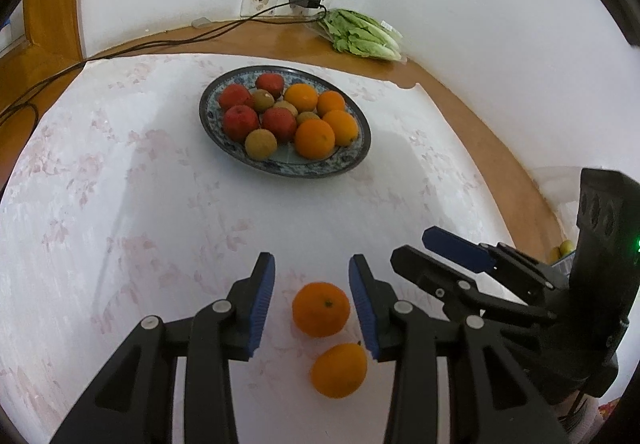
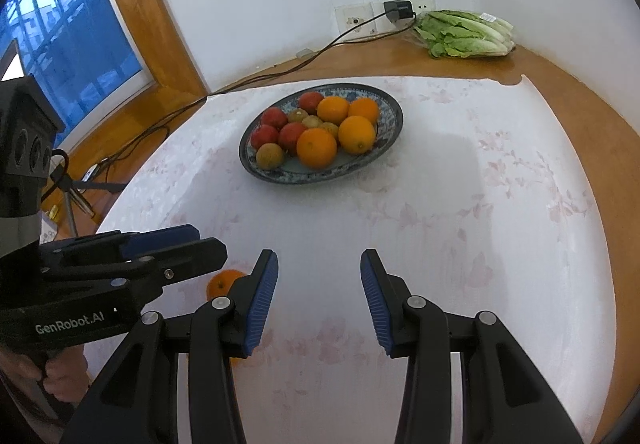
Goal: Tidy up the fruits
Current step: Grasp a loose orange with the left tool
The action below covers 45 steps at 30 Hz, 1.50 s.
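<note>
A blue-patterned plate [image 1: 352,159] holds several red apples, brown kiwis and oranges at the table's middle; it also shows in the right wrist view [image 2: 394,123]. Two loose oranges lie on the white cloth: one [image 1: 321,308] sits between the fingers of my open left gripper [image 1: 312,304], the other [image 1: 339,370] just nearer. My right gripper [image 2: 319,300] is open and empty over bare cloth; it shows at the right in the left wrist view [image 1: 432,248]. One loose orange [image 2: 222,283] peeks out behind its left finger.
A bag of lettuce [image 1: 366,35] lies at the back right by the wall. A charger and black cable [image 1: 160,43] run along the back left. The wooden table edge [image 1: 500,147] curves round the cloth. A window is at the left [image 2: 60,23].
</note>
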Available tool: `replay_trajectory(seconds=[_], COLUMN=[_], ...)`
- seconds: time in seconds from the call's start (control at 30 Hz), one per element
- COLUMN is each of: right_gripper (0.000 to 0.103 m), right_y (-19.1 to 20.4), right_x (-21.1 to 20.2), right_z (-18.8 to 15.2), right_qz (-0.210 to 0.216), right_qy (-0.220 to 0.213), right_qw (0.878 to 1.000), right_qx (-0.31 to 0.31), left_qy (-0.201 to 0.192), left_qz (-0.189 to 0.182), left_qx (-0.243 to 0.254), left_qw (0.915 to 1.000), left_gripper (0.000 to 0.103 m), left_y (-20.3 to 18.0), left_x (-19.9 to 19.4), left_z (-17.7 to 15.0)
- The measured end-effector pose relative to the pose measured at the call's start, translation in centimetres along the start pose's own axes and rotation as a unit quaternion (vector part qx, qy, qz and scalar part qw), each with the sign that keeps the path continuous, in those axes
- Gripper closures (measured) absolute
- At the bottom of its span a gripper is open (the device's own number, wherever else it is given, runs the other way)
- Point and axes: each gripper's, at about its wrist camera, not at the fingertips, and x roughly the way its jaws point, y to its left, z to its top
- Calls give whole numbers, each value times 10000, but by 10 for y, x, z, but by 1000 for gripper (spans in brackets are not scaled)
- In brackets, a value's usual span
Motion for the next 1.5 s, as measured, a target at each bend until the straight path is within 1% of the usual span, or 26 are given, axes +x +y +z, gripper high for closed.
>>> replay_trajectory(seconds=[0.33,0.57,0.63,0.87,0.97,1.07,1.17,1.3,1.5], right_gripper=[59,59,59,59,59,59,59,59,59], right_y=[-4,-8,-10,-15,-14,-15,-15,-14,-10], right_x=[-3,-4,-4,-2,-3,-2,-2,-3,0], right_z=[-9,-12,-13,-15,-15,-15,-15,-15,-18], right_qz=[-16,-4,-4,-2,9,18,14,16,60], right_qy=[5,27,21,43,41,39,52,40,88], right_qw=[9999,9999,9998,9996,9996,9996,9996,9996,9996], right_qx=[108,158,191,281,273,283,291,276,242], left_qy=[70,206,167,122,190,229,208,192,40], left_qz=[-45,-60,22,112,239,200,260,177,259], left_qx=[31,123,163,189,166,190,253,157,41], left_qw=[10000,9997,9997,9997,9994,9994,9991,9995,9996], left_gripper=[63,63,63,63,63,62,65,66,66], left_y=[-5,-12,-14,-14,-13,-16,-17,-13,-1], left_x=[-1,9,10,11,15,19,21,20,7], left_z=[-12,-17,-18,-19,-20,-21,-22,-21,-19])
